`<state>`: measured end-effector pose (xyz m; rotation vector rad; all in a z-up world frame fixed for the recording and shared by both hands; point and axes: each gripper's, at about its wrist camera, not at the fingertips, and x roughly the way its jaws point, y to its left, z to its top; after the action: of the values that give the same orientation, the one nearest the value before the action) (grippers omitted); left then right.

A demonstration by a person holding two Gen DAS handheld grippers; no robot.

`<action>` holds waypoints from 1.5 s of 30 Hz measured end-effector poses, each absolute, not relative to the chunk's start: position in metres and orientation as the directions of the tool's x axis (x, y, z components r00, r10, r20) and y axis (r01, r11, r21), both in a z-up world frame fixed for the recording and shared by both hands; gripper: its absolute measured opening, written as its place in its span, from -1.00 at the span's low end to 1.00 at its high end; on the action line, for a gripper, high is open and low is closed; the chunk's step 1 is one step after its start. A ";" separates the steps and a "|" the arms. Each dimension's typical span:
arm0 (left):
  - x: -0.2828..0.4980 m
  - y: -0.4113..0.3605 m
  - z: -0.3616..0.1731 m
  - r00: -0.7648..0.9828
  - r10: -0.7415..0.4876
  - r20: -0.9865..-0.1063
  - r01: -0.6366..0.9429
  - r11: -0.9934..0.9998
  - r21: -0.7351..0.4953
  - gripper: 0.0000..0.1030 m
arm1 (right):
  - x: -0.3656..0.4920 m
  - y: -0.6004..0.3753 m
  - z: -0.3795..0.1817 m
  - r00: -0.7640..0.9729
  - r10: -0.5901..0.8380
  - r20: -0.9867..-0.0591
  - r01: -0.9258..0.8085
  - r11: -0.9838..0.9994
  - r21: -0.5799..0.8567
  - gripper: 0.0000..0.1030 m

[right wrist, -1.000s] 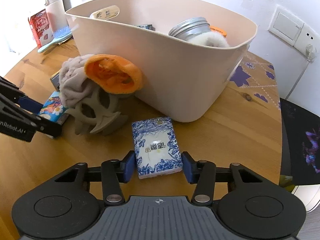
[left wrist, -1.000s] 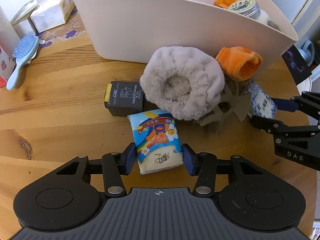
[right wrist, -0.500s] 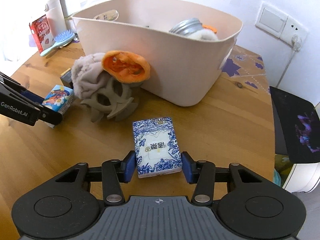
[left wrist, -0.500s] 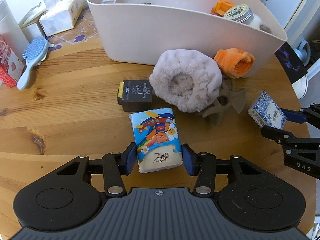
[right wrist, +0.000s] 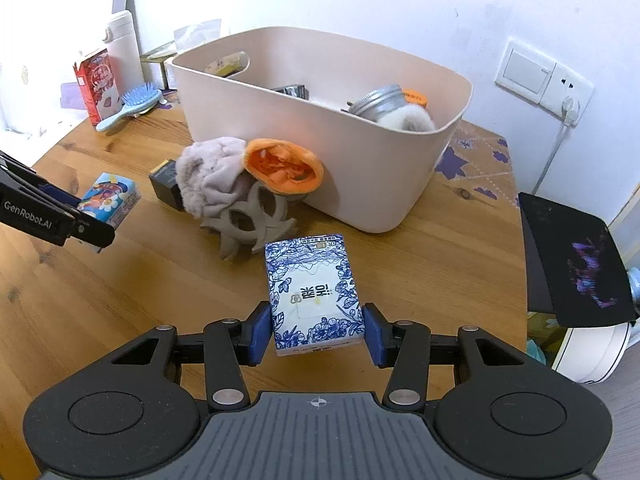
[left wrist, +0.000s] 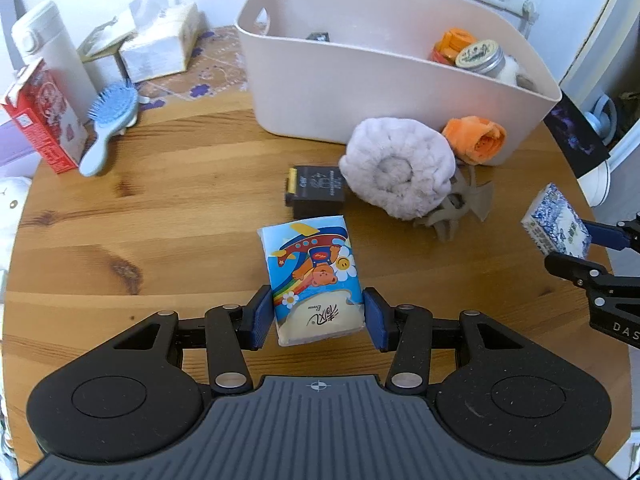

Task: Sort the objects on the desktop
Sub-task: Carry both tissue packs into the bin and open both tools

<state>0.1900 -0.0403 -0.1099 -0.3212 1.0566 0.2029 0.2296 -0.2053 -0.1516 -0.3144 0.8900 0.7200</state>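
My left gripper (left wrist: 319,317) is shut on a cartoon-print tissue pack (left wrist: 312,276), held above the wooden table (left wrist: 140,220). My right gripper (right wrist: 318,334) is shut on a blue-and-white floral tissue pack (right wrist: 312,292), also lifted off the table. Each gripper shows in the other view: the right one with its pack (left wrist: 556,226) at the right edge, the left one with its pack (right wrist: 110,198) at the left. A beige bin (left wrist: 384,76) stands at the back, holding a jar (left wrist: 480,58), an orange item and a small dark box.
In front of the bin lie a grey fluffy slipper (left wrist: 396,168), an orange slipper (left wrist: 476,140), a grey star-shaped piece (left wrist: 456,208) and a black box (left wrist: 316,190). At the back left are a blue hairbrush (left wrist: 108,124), a red carton (left wrist: 40,124), a white flask and a tissue box (left wrist: 160,48).
Both grippers have risen and pulled back from the bin, each carrying its tissue pack off the table. The slippers, star piece and black box stayed in place.
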 end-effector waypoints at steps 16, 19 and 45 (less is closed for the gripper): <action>0.180 -0.015 -0.072 0.559 0.037 -0.828 -0.296 0.942 -0.157 -0.06 | 0.206 -0.208 -0.097 0.545 0.447 -0.710 -0.660 0.750 -0.034 -0.12; 0.181 -0.012 -0.065 0.576 0.043 -0.816 -0.288 0.945 -0.153 -0.06 | 0.205 -0.207 -0.085 0.565 0.455 -0.688 -0.659 0.751 -0.045 -0.12; 0.264 0.016 -0.013 0.705 0.119 -0.700 -0.220 0.974 -0.056 -0.06 | 0.275 -0.186 -0.057 0.660 0.442 -0.607 -0.606 0.791 -0.082 -0.12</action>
<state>0.2635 0.0164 -0.0126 -0.1390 0.7667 0.1887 0.2754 -0.1858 -0.0567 -0.2896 0.6041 0.6025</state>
